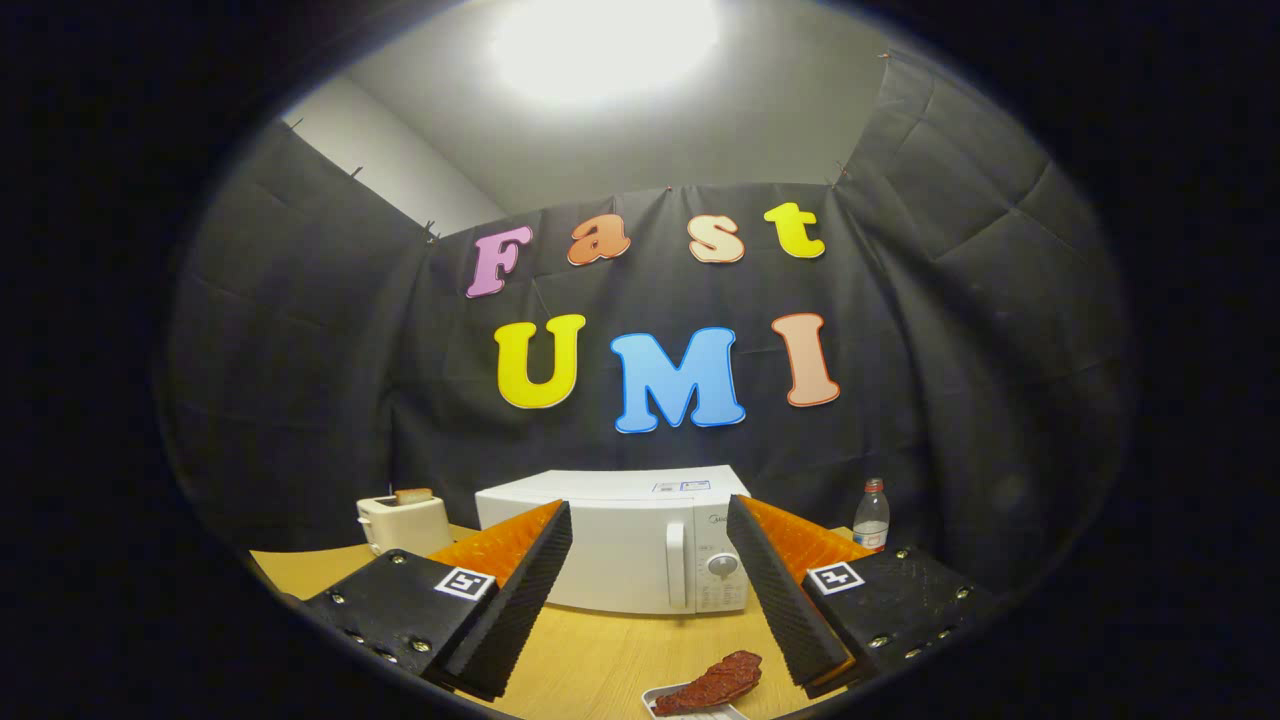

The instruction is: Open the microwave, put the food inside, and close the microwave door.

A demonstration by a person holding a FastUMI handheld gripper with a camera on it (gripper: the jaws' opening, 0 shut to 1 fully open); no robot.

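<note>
1. Lower centre of frame, nearest: piece of reddish-brown food (712, 683) lying on a small pale tray (660, 703), just ahead of and slightly below the fingertips, offset toward the right finger.
2. Lower middle: gripper (649, 518) spread wide, released, holding nothing; both fingers angled outward and framing the microwave body between them.
3. Pose: held level above the wooden table (600, 650), pointed straight at the appliance front, well back from it; tips hanging over the tabletop, touching nothing.
4. Centre, beyond the fingers: white microwave (610, 540), door closed, vertical handle (676, 564) and round dial (722, 566) toward its right side, near the right finger in the frame.
5. Left of microwave: pale toaster (402, 522) with a slice standing in the slot. Right, by the back cloth: clear bottle (872, 515).
6. Judged stage: start of task, door not yet opened, food not yet lifted.
7. Risks: hooking the handle off-centre and sliding off; pulling hard enough to drag the light microwave forward; sweeping low on approach and knocking tray or food; swinging door toward the tray; right finger bumping the dial instead of the handle.
</note>
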